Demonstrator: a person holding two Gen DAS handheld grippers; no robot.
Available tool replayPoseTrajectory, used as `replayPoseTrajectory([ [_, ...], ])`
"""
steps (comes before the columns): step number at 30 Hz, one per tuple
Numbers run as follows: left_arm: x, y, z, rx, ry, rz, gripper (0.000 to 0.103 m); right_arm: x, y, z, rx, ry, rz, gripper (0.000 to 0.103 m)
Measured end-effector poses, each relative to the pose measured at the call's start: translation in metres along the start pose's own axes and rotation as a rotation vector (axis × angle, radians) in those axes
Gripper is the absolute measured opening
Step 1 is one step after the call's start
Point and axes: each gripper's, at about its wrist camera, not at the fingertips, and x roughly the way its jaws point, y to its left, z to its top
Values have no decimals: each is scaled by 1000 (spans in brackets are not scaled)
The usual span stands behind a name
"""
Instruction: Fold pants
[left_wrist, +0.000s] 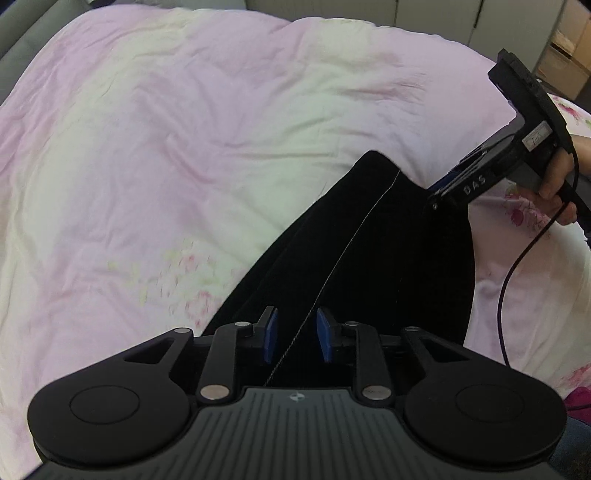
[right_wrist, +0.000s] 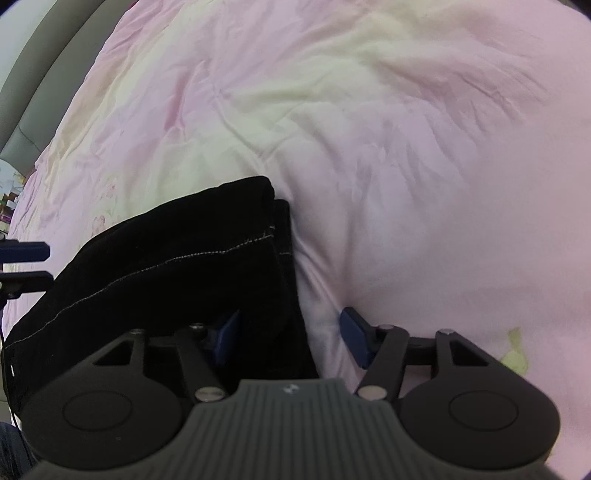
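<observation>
Now, step: I read this as mid-fold, pants (left_wrist: 354, 258) already doubled lengthwise, both tools at the cloth but neither gripping it.
Pants: black, lying on the pink bed cover (left_wrist: 184, 147), a pale stitched seam running up the leg; stacked hem ends show in the right wrist view, well away from any bed edge I can see.
Left tool (left_wrist: 295, 334): blue pads apart, straddling the seam line, nothing pinched as far as I can tell.
Right tool (right_wrist: 291, 338): pads wide apart, one over the black cloth, the other over the bare cover, astride the pants' edge.
Next move, my judgement: both tools need to close on the layered edge before lifting, catching every layer so the fold carries over square.
</observation>
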Motion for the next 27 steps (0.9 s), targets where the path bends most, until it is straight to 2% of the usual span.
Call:
replayPoseTrajectory([
  [1,-5,6,-14,-31,-1,4,30,1,-3,1,11,5,22,45],
  [2,-8,12,-27,-62,1,8,31,3,-6,1,38,24,76,32],
  [7,-26,46,-103,-255,23,12,31,7,-21,2,139,56,158,30],
  [9,-32,55,-133,-318,30,24,31,1,-20,3,159,56,164,24],
  [14,-37,64,-194,-420,7,10,31,-42,10,7,96,9,155,16],
  [18,-19,59,-210,-420,-23,17,31,-88,55,12,26,-36,145,15],
  [20,-1,58,-210,-425,-37,18,31,-108,82,14,-12,-59,134,15],
  [23,23,59,-200,-434,-43,64,31,-133,129,16,-70,-87,115,14],
  [27,5,71,-197,-440,-104,117,30,-160,192,15,-136,-108,112,14],
])
